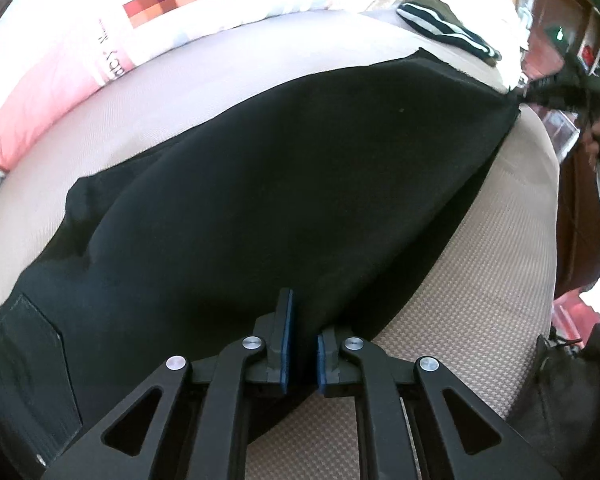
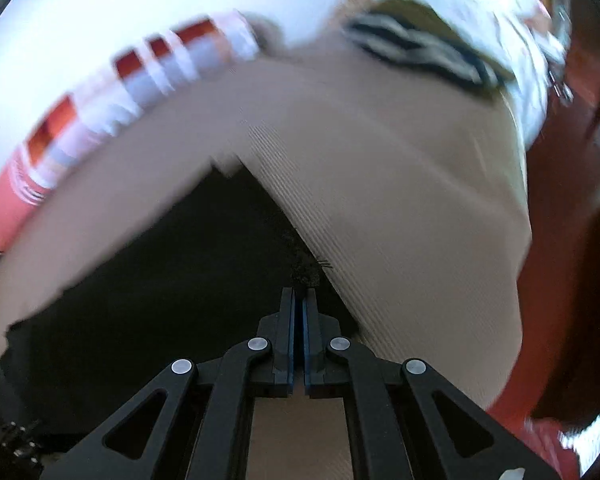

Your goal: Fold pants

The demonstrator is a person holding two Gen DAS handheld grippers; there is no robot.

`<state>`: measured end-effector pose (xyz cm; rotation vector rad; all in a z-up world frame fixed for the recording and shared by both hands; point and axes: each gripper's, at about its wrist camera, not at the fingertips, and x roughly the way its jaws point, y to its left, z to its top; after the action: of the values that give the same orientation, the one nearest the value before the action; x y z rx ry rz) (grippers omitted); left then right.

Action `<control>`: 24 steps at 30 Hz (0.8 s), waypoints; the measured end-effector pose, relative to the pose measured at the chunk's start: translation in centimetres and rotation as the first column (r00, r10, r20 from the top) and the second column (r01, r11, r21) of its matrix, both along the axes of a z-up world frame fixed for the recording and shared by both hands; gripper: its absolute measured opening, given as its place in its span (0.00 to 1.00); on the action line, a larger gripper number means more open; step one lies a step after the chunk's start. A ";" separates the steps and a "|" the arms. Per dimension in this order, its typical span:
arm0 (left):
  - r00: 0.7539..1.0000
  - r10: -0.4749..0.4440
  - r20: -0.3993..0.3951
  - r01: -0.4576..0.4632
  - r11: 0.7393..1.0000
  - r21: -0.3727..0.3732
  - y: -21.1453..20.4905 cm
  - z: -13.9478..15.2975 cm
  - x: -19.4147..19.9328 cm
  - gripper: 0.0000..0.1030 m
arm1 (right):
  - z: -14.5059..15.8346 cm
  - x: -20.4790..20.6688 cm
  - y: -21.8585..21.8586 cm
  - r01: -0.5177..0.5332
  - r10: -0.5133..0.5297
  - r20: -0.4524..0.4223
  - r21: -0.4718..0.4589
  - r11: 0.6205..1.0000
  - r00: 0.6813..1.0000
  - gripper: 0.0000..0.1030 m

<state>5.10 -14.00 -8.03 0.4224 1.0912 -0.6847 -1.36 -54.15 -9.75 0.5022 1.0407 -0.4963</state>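
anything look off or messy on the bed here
Nothing looks damaged or spilled. The black pants lie on the tan sheet, bunched and creased near the back pocket. A small striped garment sits loose by the pillow.

Pillow [image 1: 60,80] lettering (partial, unreadable)

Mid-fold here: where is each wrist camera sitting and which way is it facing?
Left wrist: on the left gripper, facing steeply down at the black pants on the beige mattress; its jaws pinch the pants' edge, and the right gripper holds the far corner.
Right wrist: on the right gripper, facing down at a pants corner, blurred.
Shared: pants, mattress, pink pillow, striped cloth.
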 end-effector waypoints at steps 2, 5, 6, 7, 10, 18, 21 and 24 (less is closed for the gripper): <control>1.000 -0.006 -0.005 0.006 1.000 -0.001 0.1 0.0 0.1 0.10 | -0.6 -0.7 -0.2 0.018 -0.018 0.019 0.008 1.000 1.000 0.01; 1.000 0.001 -0.021 -0.002 1.000 -0.013 0.3 0.0 0.7 0.11 | 0.4 -0.4 -0.4 0.023 -0.023 0.037 0.002 1.000 0.999 0.01; 1.000 0.003 -0.027 -0.004 1.000 -0.017 0.4 0.0 1.0 0.11 | 0.6 -0.4 -0.4 0.022 -0.022 0.039 -0.007 1.000 0.999 0.01; 1.000 0.004 -0.030 -0.005 1.000 -0.023 0.5 0.0 0.9 0.12 | 0.6 -0.4 -0.5 0.027 -0.027 0.035 -0.017 0.999 0.999 0.01; 0.999 0.002 -0.042 -0.003 1.000 -0.029 0.8 0.1 0.8 0.14 | -0.7 -0.6 -0.6 0.031 -0.031 -0.014 0.003 1.000 0.999 0.01; 0.986 -0.032 -0.164 0.012 0.993 -0.118 2.4 2.8 0.3 0.47 | 2.7 -0.4 -1.6 -0.018 0.018 0.043 0.010 1.000 0.999 0.22; 0.990 -0.016 -0.142 -0.014 0.978 -0.206 3.4 4.8 0.6 0.59 | 4.5 1.7 -2.8 -0.091 0.080 0.124 0.085 0.992 0.989 0.22; 0.988 0.109 -0.112 -0.135 0.958 -0.252 4.8 5.7 2.4 0.63 | 4.7 5.2 -4.1 -0.189 0.157 0.181 0.175 0.966 0.971 0.22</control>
<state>7.45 -9.18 -2.37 0.0962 1.0922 -0.7330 3.80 -58.24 -5.03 0.6057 0.9663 -0.1957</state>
